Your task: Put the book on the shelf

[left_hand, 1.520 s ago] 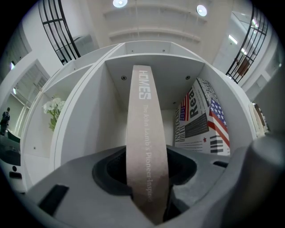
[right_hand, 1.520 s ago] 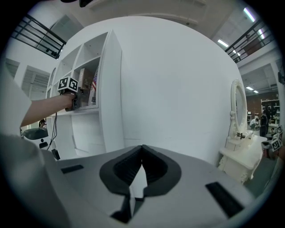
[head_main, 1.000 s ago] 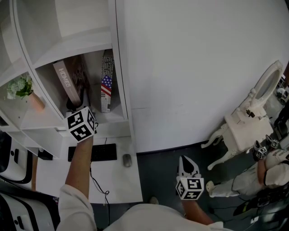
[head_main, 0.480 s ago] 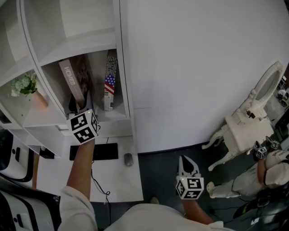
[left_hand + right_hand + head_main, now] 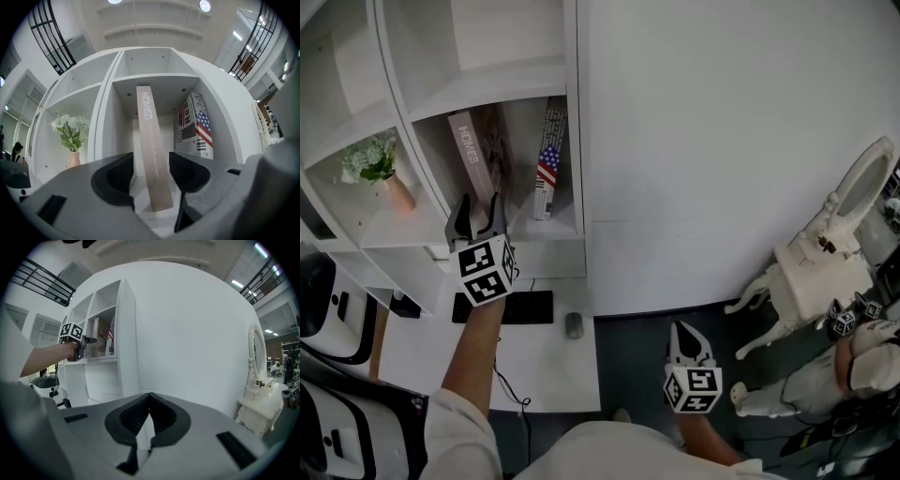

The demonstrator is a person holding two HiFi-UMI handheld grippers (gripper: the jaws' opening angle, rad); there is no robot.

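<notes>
The grey-brown book (image 5: 472, 153) with "HOMES" on its spine leans tilted in the white shelf's (image 5: 574, 141) lower compartment. In the left gripper view its spine (image 5: 152, 154) stands straight ahead, beyond the jaws and apart from them. My left gripper (image 5: 478, 212) hovers just in front of the compartment's front edge, open and holding nothing. The right gripper view shows it at the shelf front too (image 5: 88, 340). My right gripper (image 5: 682, 332) hangs low in front of the white wall, shut and empty; its pads meet (image 5: 149, 401).
A book with a flag cover (image 5: 547, 169) stands upright at the compartment's right side. A pink vase of flowers (image 5: 380, 169) fills the compartment to the left. Below are a desk with keyboard (image 5: 508, 307) and mouse (image 5: 574, 324). A white dressing table (image 5: 816, 267) and a person (image 5: 853, 361) are at right.
My left gripper has drawn back out of the compartment toward me, and its fingers now show free in front of the shelf edge. The book stays leaning inside. The right gripper has not moved.
</notes>
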